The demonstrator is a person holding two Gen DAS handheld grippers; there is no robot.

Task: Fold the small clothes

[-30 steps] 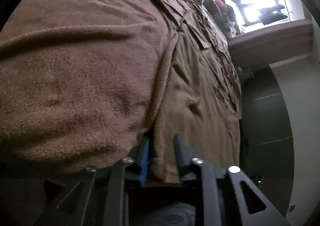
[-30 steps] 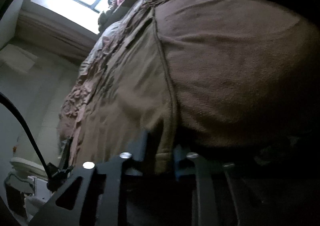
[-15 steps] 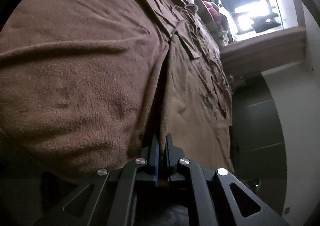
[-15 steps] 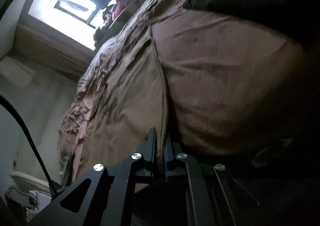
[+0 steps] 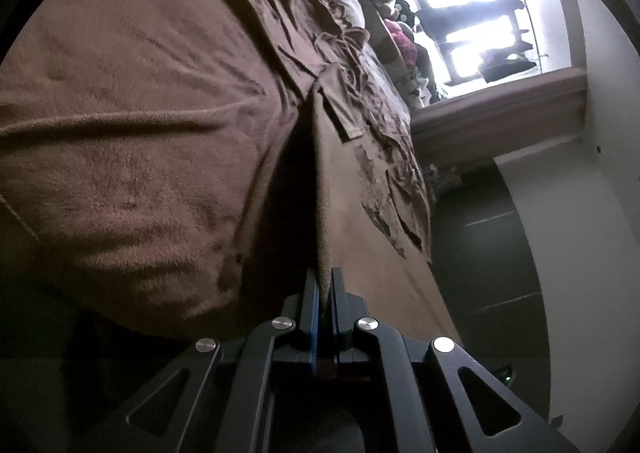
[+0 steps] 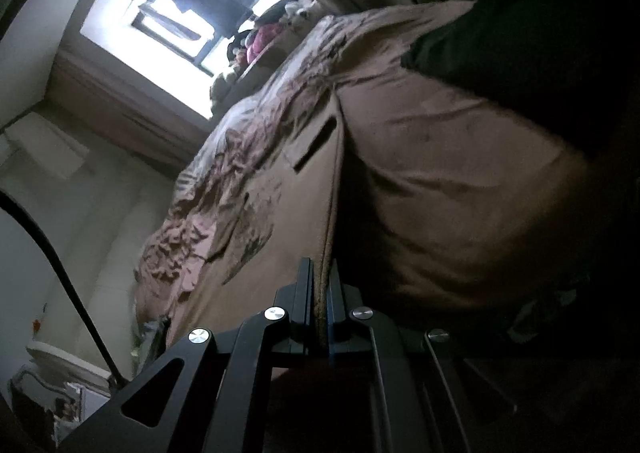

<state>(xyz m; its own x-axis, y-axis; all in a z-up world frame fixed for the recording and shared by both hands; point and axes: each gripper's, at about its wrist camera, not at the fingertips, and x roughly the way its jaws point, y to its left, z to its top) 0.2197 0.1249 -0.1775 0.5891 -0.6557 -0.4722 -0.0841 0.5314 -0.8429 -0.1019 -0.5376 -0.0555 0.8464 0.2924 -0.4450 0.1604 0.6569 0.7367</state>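
A brown fleece garment point(image 5: 140, 125) lies spread on a bed and fills most of both views point(image 6: 440, 181). Its near edge point(image 5: 323, 221) stands up as a thin taut ridge that runs into my left gripper point(image 5: 325, 281), which is shut on it. A slit like a pocket point(image 6: 316, 145) shows on the raised panel. In the right wrist view the other part of that edge point(image 6: 330, 229) is pinched in my right gripper point(image 6: 320, 277), also shut. Under the lifted edge there is a dark gap.
A crumpled patterned bedspread point(image 5: 384, 141) point(image 6: 224, 181) lies beyond the garment. A dark cloth point(image 6: 460, 45) rests at the garment's far side. A bright window point(image 5: 472, 1) with clutter and soft toys point(image 6: 260, 41) is behind the bed. A black cable point(image 6: 60, 265) hangs at left.
Both pairs of jaws closed on the garment's edge. Both grippers then rose, pulling the edge up off the bed into a taut ridge.
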